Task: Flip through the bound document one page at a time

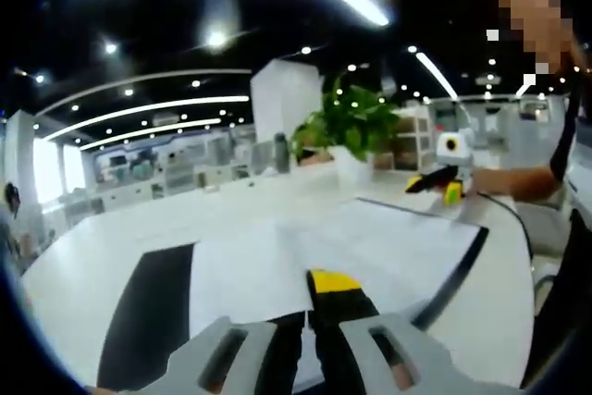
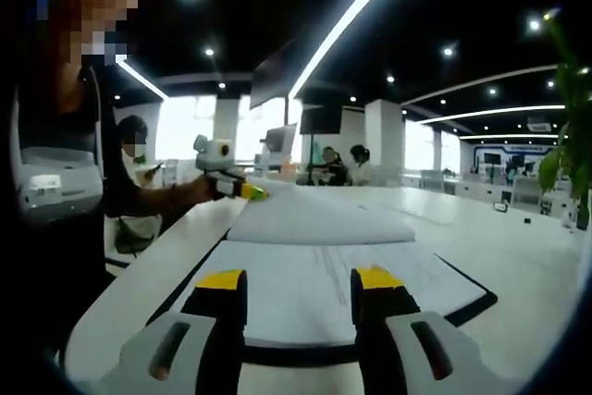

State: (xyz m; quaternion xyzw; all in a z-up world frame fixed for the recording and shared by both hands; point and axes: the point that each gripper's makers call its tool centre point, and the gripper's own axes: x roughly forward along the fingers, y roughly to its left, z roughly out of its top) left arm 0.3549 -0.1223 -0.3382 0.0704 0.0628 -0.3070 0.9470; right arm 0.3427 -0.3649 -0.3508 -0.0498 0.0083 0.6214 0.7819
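Your white table [image 2: 518, 265] carries the bound document [image 2: 324, 275], lying open and flat on its dark cover, pages up, just ahead of both tools; a potted plant [image 1: 351, 122] stands beyond it; your right gripper [image 2: 299, 281] hovers at the near edge, jaws spread apart, gripping nothing; your left gripper [image 1: 319, 291] sits low over the page, jaws pressed together, and whether paper is caught between them cannot be told.

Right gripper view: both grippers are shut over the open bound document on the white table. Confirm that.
Not quite. In the right gripper view the right gripper is open, its yellow-tipped jaws standing apart over the open bound document. The left gripper is shut, as the left gripper view shows. The table is white.
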